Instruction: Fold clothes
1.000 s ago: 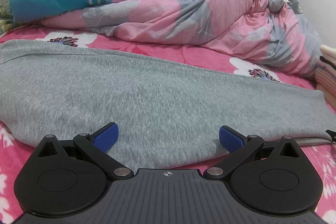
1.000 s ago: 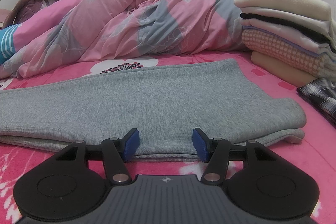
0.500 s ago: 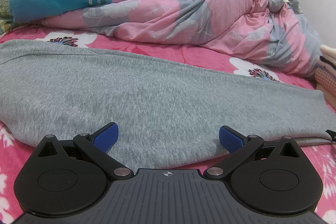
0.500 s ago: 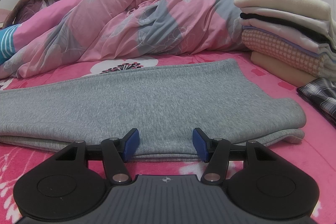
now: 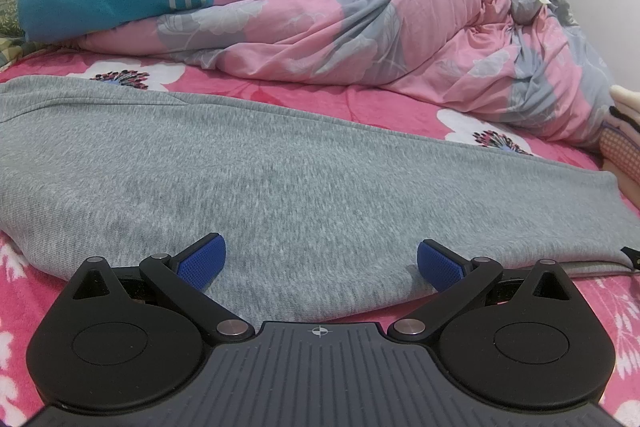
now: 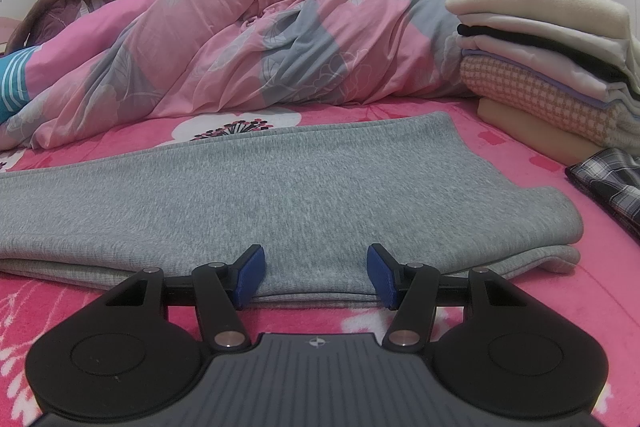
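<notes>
A long grey knit garment (image 5: pixel 280 179) lies flat across the pink flowered bed sheet (image 5: pixel 360 103). In the right wrist view the same grey garment (image 6: pixel 248 195) shows as folded layers with its end at the right. My left gripper (image 5: pixel 318 261) is open wide at the garment's near edge, blue pads (image 5: pixel 202 261) resting over the cloth. At the near folded edge my right gripper (image 6: pixel 316 273) is open, nothing clamped between its fingers.
A rumpled pink and grey duvet (image 5: pixel 360 27) lies along the far side of the bed. A stack of folded clothes (image 6: pixel 552 67) stands at the right, with a plaid cloth (image 6: pixel 608 183) beside it. A person (image 6: pixel 76 3) sits at the far left.
</notes>
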Demonstrator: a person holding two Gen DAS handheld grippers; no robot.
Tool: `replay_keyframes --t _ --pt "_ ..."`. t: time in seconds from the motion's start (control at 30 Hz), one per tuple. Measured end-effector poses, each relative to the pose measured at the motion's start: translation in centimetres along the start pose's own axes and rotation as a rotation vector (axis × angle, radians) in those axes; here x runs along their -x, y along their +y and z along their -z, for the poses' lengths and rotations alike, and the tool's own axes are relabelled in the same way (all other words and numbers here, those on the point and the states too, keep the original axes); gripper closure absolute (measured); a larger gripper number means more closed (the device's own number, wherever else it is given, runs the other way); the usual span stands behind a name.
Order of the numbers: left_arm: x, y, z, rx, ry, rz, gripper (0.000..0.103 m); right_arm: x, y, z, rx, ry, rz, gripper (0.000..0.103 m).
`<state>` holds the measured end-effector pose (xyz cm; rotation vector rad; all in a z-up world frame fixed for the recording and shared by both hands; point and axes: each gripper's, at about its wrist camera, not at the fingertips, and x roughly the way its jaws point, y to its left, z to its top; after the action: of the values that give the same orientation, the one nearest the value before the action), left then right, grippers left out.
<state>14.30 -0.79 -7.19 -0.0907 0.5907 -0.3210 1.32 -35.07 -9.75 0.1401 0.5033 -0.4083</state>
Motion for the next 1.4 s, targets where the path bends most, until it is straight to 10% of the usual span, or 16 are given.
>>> replay_keyframes --t 1.2,1.4 --pt "-0.2 -0.5 0.0 -0.024 0.010 -0.023 0.000 1.3 0.8 -1.7 0.010 0.009 0.042 0.037" --pt "-0.3 -0.6 0.0 -0.031 0.013 -0.029 0.000 0.4 6.3 -2.9 0.061 0.006 -0.105 0.035"
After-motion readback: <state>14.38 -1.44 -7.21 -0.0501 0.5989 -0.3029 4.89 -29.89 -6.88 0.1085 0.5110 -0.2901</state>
